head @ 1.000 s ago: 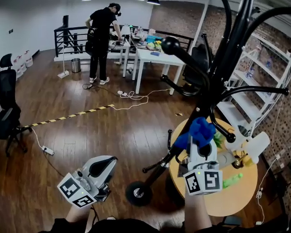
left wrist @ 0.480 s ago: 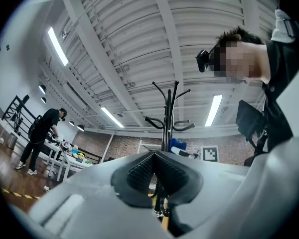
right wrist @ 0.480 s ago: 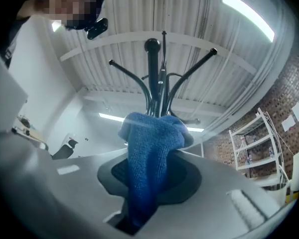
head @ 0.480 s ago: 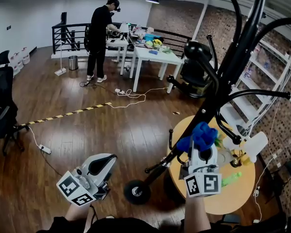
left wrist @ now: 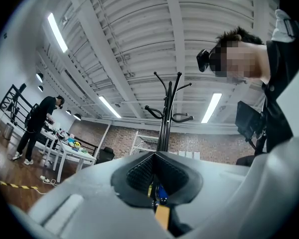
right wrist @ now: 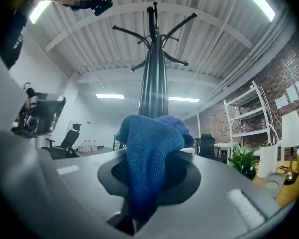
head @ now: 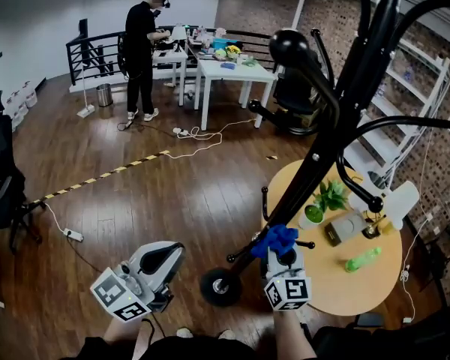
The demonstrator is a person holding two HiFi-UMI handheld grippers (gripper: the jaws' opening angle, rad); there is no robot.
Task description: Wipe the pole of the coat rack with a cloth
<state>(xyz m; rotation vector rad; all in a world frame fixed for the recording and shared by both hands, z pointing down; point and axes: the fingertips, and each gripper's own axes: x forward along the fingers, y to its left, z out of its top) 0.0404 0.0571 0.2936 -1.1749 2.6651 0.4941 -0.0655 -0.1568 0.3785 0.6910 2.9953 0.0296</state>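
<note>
I'm pinching the blue cloth in my right gripper at the pole. Only head view's showing the round table crowding behind, and my left gripper is sitting closed, empty.

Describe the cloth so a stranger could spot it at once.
Find the tall black coat rack beside the round wooden table. Low on its pole, the right gripper holds a bunched cloth, the only bright blue thing there.

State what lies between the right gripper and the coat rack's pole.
A blue cloth, clamped in the right gripper, bunched before the pole; the right gripper view shows it.
</note>
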